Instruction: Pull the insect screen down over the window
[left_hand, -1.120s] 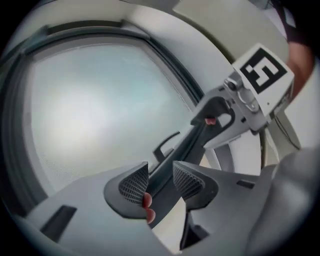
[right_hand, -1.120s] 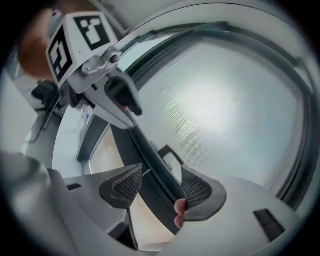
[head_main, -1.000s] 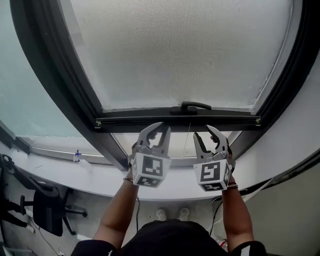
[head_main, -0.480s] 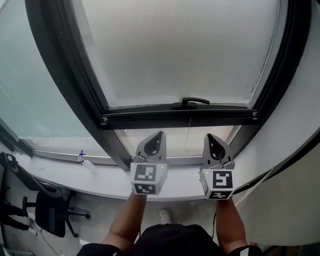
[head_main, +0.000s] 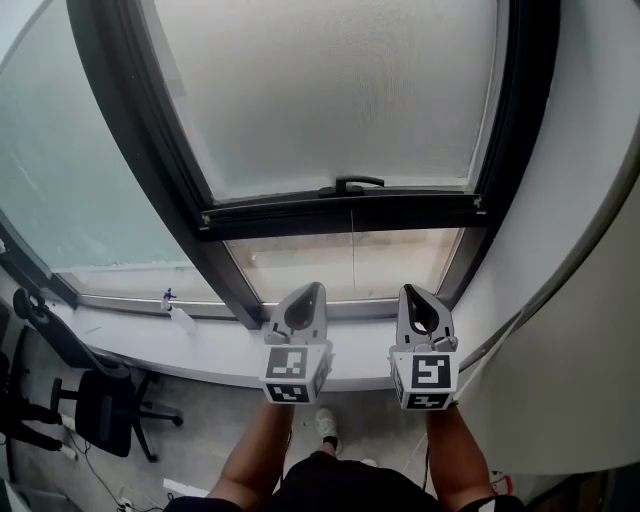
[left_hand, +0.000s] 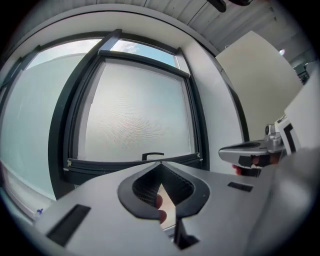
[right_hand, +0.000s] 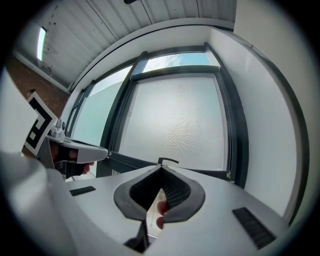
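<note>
Dark-framed window (head_main: 140, 130) ahead, fine matte-mesh insect screen (head_main: 330, 100) drawn partway down, slim black bottom bar (head_main: 400, 212) above the white sill (head_main: 200, 345). Held level, side by side below: left gripper (head_main: 310, 292) and right gripper (head_main: 414, 294), jaws pressed together, empty.

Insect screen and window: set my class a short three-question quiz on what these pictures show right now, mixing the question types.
1. True or false: the left gripper grips the black handle on the dark bottom bar of the white mesh insect screen.
2. The jaws of the right gripper are: A) wide apart; B) together, holding nothing; C) clamped on a cloth.
3. Fill in: the screen leaves the strip of clear window glass below the bar ____.
Key: 1 false; 2 B; 3 uncovered.
</note>
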